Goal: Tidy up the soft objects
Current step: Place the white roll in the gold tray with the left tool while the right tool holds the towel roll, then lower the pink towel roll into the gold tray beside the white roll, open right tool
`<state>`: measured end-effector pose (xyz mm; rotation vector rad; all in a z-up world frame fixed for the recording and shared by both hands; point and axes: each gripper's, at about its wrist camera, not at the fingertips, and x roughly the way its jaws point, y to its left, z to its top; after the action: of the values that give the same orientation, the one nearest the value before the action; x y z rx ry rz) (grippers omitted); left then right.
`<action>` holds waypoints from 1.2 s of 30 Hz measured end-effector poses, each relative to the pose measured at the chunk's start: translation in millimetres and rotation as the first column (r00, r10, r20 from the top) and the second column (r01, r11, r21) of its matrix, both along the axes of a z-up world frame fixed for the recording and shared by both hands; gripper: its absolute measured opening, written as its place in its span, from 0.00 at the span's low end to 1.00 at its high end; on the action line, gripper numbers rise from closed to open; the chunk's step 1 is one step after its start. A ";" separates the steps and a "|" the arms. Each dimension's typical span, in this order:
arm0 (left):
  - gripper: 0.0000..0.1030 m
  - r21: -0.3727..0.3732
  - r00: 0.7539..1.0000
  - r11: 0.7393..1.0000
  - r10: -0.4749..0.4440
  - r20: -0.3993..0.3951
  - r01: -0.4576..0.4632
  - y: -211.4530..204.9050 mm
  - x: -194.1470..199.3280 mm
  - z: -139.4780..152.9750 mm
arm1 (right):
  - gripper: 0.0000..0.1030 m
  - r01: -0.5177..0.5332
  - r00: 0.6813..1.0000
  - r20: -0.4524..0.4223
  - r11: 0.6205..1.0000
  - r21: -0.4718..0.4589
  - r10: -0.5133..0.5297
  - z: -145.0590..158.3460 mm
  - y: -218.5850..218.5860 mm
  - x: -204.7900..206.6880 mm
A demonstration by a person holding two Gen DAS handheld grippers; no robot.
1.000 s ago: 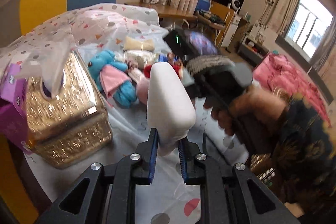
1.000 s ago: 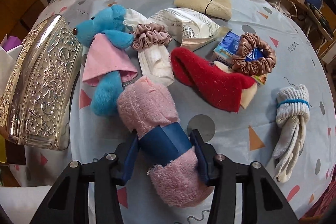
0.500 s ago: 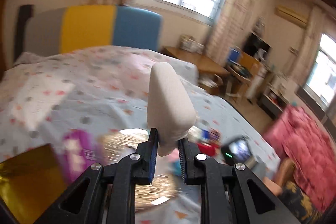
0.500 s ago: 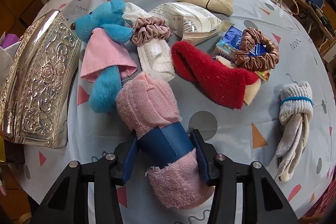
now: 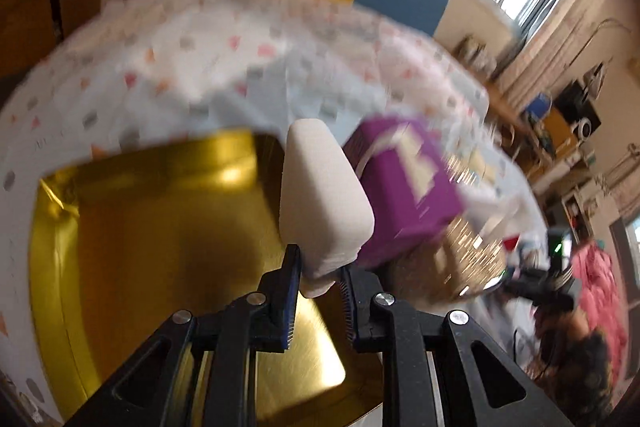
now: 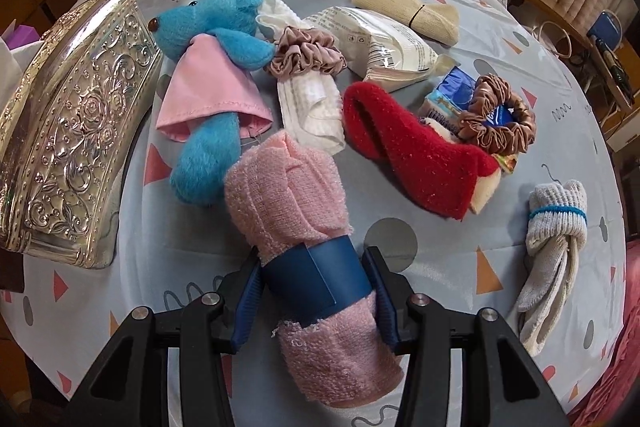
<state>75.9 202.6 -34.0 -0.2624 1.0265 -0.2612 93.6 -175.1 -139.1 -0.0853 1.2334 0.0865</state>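
Left wrist view: the left tongs (image 5: 318,285), clenched on the white wedge-shaped foam sponge (image 5: 322,203), have swung from the toy pile to above the gold square tray (image 5: 160,227), likely its drop spot.

Right wrist view: the right tongs (image 6: 316,287) stay clamped on the pink rolled towel with blue band (image 6: 304,247), low over the counter (image 6: 440,267).

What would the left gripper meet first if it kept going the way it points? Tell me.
Most likely the gold tray. The left gripper, shut on the white sponge, points down over the tray's inside; the sponge's tip would touch first. The picture is blurred, so depth is uncertain.
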 end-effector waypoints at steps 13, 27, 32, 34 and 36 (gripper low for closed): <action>0.58 -0.031 0.976 0.975 0.219 -0.012 -0.219 21.7 33.9 -22.4 | 0.48 -0.001 1.000 0.004 1.000 -0.005 0.001 3.7 -5.0 0.5; 0.64 0.136 0.940 0.931 0.332 0.078 -0.340 13.7 -55.1 -28.2 | 0.43 0.043 0.999 0.006 0.999 0.019 -0.043 7.3 -19.7 7.4; 0.64 0.157 0.928 0.914 0.367 0.067 -0.373 12.5 -79.6 -33.9 | 0.40 0.134 0.990 0.035 0.989 0.064 -0.137 16.6 -43.0 9.9; 0.64 0.162 0.926 0.912 0.371 0.070 -0.377 13.0 -85.8 -34.2 | 0.40 0.159 0.985 0.049 0.983 0.089 -0.164 20.3 -51.3 10.6; 0.64 0.149 0.923 0.911 0.377 0.075 -0.384 14.4 -91.7 -33.5 | 0.40 0.171 0.984 0.041 0.982 0.085 -0.175 19.1 -57.3 13.2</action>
<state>-15.8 217.0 -67.6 -0.3025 0.9243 0.1700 106.8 -232.5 -120.0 0.0906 1.1831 -0.0167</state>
